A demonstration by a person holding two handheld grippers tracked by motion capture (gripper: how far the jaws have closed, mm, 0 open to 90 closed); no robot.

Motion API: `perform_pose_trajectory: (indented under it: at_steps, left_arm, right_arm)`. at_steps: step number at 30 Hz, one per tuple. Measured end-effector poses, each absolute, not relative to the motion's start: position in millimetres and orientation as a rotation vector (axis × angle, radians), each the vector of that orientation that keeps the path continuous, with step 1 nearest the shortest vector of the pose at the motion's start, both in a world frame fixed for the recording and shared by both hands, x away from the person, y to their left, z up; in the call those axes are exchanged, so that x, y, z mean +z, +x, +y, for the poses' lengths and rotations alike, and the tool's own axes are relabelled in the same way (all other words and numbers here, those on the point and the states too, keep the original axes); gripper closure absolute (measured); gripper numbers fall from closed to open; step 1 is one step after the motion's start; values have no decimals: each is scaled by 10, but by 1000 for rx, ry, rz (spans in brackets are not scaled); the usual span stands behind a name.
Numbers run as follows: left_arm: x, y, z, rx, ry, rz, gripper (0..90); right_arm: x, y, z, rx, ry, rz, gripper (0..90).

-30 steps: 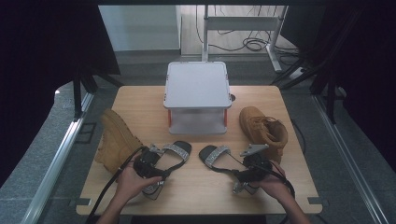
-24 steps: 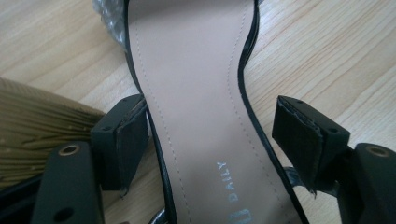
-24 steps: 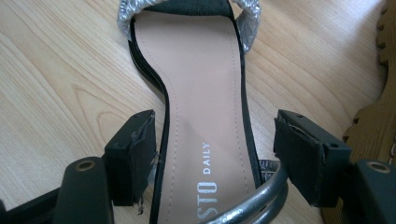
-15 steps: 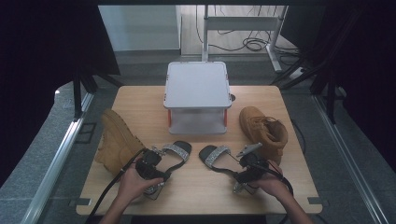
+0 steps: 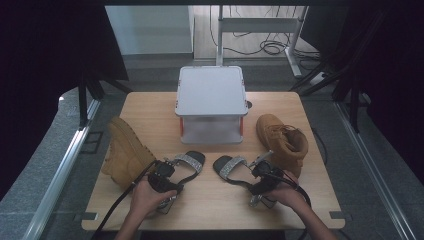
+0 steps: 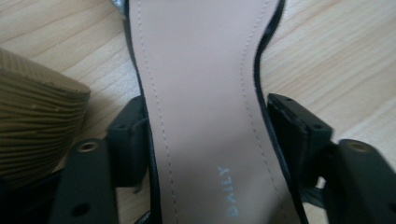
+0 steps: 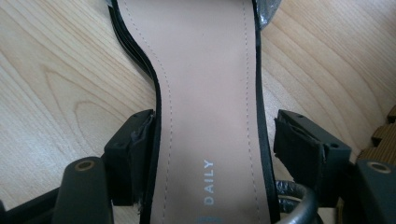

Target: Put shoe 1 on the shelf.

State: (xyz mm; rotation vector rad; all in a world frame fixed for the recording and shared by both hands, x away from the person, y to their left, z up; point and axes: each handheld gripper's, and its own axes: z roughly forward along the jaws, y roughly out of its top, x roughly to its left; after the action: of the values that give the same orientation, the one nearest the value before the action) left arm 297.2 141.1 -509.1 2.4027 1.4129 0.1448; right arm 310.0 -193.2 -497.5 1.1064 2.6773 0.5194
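High view: I look forward and down on the whole worktop [image 5: 210, 200] from above its near edge. Left gripper view: my camera rides the left claw [image 6: 210, 140], very close over the left sandal [image 6: 201, 93], which the high view [image 5: 182, 167] shares. Right gripper view: likewise along the right claw [image 7: 215, 149], close above the right sandal [image 7: 210, 84], also shared.

My left gripper [image 6: 205, 140] and right gripper [image 7: 215, 144] are matte black — blocky jaws with worn rubber pads, brass-ringed screw holes, black cables trailing behind, bare forearms, no sleeves.
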Motion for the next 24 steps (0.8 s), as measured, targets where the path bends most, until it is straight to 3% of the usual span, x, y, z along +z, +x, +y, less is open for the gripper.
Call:
perform_pose_trajectory:
  at_steps: [12,24]
  left_arm:
    - [-5087,2932,1354,228,2387,1440,402]
    - [-5058,2904,1346,250,2352,1378,407]
  right_arm:
    - [-4941,3144,-1819,397,1077,2717,399]
    - [-4892,3150,-1838,460,1132,2708,419]
